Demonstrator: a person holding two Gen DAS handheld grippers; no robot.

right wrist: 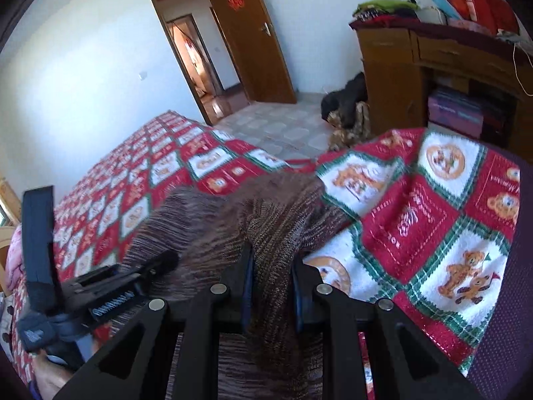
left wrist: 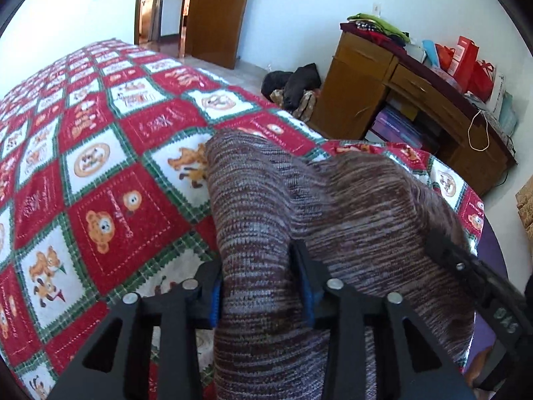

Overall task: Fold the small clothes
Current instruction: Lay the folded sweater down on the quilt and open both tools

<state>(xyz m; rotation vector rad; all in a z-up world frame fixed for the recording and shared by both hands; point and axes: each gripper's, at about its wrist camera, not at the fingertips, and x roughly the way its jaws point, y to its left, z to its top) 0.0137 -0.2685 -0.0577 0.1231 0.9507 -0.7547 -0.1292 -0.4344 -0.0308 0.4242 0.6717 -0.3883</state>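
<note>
A bed (left wrist: 100, 173) covered in a red, white and green quilt with bear patches is filling most of both views, its cover running back toward the open wooden door (right wrist: 253, 43). Beside the bed a wooden desk (left wrist: 376, 93) is standing against the wall, carrying folded clothes and red bags on its surface, with a dark heap on the floor near its foot. The brown-and-grey striped knit garment (left wrist: 266, 206) is lying draped over the near part of the bed, its fabric rising in two bunched folds toward the cameras. The left gripper (left wrist: 263, 286) is clamping one fold, its fingers closed on the knit. The right gripper (right wrist: 271, 276) is pinching the other fold in the same way, and the left tool is showing at the left edge of the right wrist view, just beside the garment.
</note>
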